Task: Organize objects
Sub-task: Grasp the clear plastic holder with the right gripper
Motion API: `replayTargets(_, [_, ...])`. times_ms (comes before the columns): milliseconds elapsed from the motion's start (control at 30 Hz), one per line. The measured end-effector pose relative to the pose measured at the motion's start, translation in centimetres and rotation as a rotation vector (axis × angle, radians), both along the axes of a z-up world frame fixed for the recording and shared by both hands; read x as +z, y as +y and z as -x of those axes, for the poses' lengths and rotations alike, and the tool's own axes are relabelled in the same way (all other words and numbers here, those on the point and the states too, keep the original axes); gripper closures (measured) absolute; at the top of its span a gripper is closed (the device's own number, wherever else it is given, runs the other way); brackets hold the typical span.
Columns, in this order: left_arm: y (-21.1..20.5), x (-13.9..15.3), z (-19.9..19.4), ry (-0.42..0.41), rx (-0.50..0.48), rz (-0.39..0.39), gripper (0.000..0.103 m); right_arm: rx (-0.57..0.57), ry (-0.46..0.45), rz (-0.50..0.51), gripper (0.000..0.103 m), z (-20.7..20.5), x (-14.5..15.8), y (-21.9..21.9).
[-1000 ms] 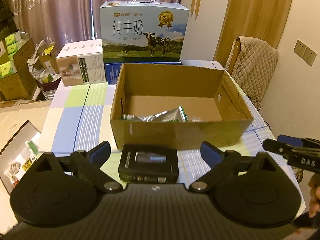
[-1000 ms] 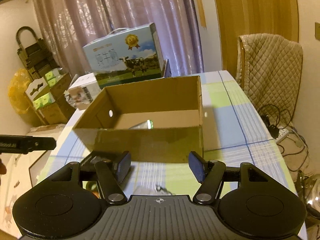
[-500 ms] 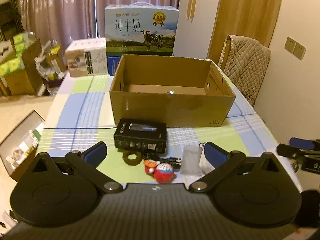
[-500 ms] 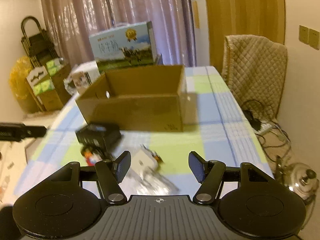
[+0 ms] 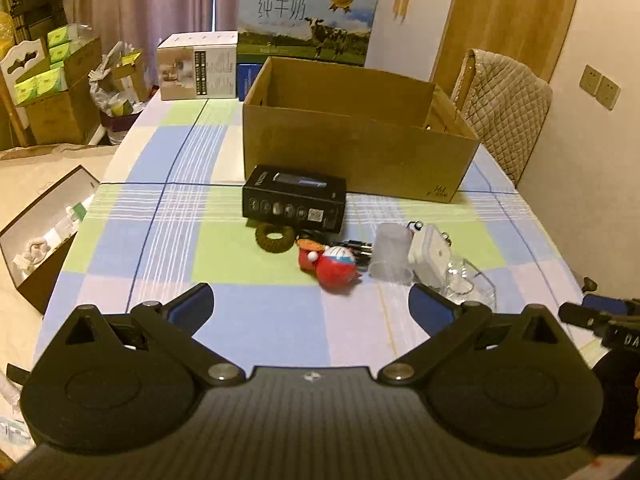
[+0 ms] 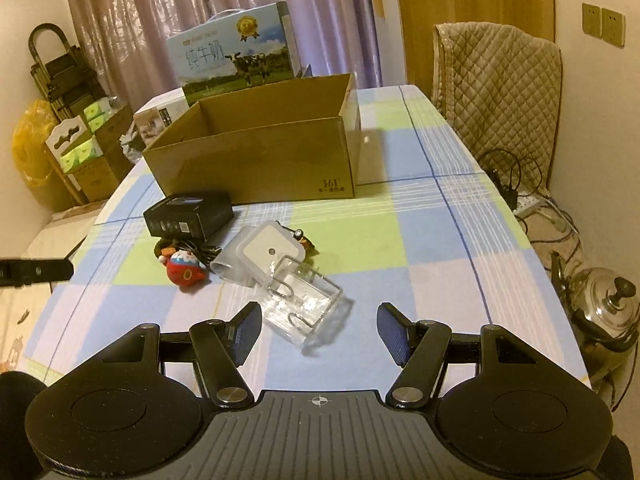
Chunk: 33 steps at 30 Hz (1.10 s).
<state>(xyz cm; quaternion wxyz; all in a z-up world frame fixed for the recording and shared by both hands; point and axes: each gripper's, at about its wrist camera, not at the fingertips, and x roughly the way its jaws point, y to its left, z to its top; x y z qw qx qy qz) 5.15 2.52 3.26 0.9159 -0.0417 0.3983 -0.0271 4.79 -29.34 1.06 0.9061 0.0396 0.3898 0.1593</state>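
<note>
An open cardboard box (image 5: 352, 148) (image 6: 260, 160) stands on the checked tablecloth. In front of it lie a black box (image 5: 294, 198) (image 6: 188, 214), a dark ring (image 5: 274, 238), a red round toy (image 5: 334, 266) (image 6: 184, 268), a frosted cup (image 5: 390, 252), a white square case (image 5: 428, 254) (image 6: 272, 250) and a clear glass container (image 6: 304, 304) on its side. My left gripper (image 5: 310, 306) is open and empty, near the table's front. My right gripper (image 6: 318, 330) is open and empty, its fingers flanking the clear container's near end.
A milk carton box (image 5: 308, 20) and a white box (image 5: 196, 66) stand behind the cardboard box. A quilted chair (image 6: 500, 88) is at the right. A steel kettle (image 6: 604, 312) and cables lie on the floor right. Cartons and an open box (image 5: 40, 236) are left.
Both grippers have pulled back from the cardboard box toward the table's front. The small objects have come into view. Both stay open.
</note>
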Motion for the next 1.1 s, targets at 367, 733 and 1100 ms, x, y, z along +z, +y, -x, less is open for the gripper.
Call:
replayTargets(367, [-0.1, -1.4, -0.7, 0.027, -0.013, -0.011, 0.001, 0.013, 0.029, -0.002, 0.042, -1.2, -1.3, 1.2])
replayTargets(733, [-0.3, -3.1, -2.7, 0.061, -0.019, 0.001, 0.001, 0.032, 0.1, -0.006, 0.042, -3.6, -4.6, 2.9])
replayTargets(1100, [-0.4, -4.9, -5.5, 0.1, -0.033, 0.011, 0.001, -0.058, 0.195, -0.091, 0.027, -7.4, -7.8, 4.2])
